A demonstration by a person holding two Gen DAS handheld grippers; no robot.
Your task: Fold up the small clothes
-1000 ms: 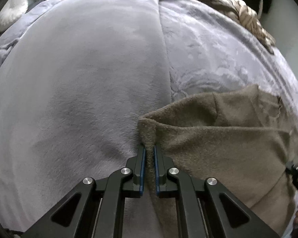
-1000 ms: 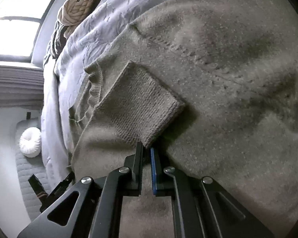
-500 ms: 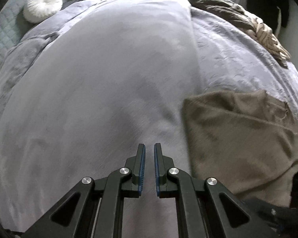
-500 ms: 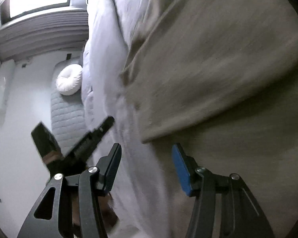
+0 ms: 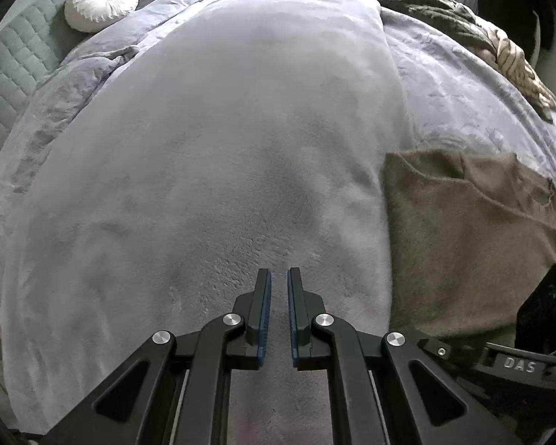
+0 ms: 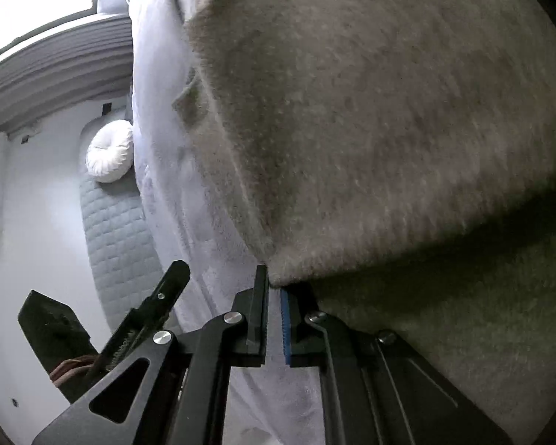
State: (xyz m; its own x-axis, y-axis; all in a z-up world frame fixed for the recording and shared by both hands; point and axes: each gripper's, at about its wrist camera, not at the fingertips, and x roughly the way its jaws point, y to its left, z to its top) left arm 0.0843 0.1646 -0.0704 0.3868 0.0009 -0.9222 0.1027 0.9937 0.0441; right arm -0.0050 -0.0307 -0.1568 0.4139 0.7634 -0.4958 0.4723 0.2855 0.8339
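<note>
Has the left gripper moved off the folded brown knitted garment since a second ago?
Yes. The left gripper, shut and empty, now points at bare grey blanket; the brown knitted garment lies off to its right.

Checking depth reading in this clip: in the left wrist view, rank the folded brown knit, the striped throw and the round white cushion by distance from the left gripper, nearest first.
Measured from the left gripper, which is shut and empty:
1. Folded brown knit, lying close by on its right.
2. Striped throw, far right edge of the bed.
3. Round white cushion, far left by the headboard.
The last two are too close to call.
</note>
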